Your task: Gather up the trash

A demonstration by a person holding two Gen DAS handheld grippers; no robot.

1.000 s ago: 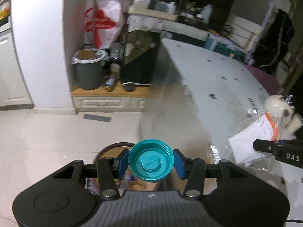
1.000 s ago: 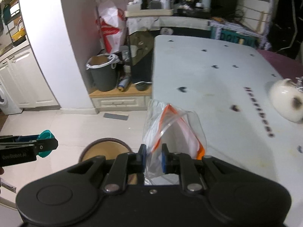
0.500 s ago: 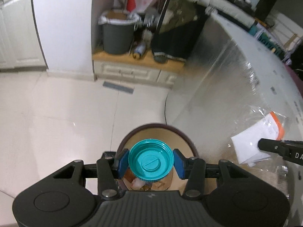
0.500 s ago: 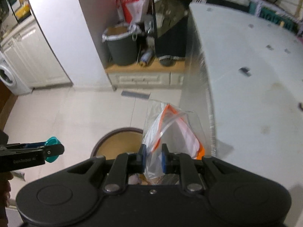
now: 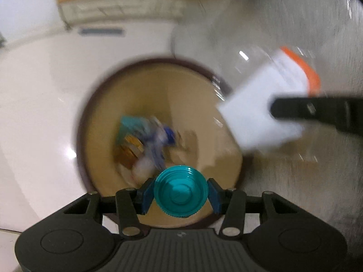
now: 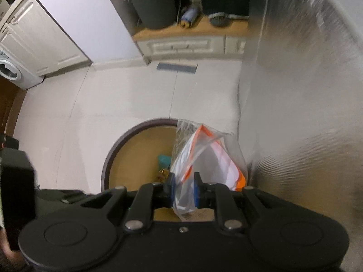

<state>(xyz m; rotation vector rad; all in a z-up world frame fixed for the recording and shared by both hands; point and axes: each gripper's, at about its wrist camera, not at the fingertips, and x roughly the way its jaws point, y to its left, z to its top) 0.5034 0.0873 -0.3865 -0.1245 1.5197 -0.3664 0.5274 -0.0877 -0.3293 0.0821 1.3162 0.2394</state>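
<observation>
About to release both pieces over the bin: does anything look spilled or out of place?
Nothing stands out. The teal lid and the plastic bag are gripped above the open bin, which already holds trash; the floor around it looks clean.

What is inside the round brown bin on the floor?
The round brown bin holds mixed trash: teal, blue and golden pieces, too blurred to name. The teal screw cap in the left gripper covers part of the bottom.

We look steeply down from both wrists, close above the bin point(image 5: 95, 104) point(image 6: 109, 156), which both views share.
</observation>
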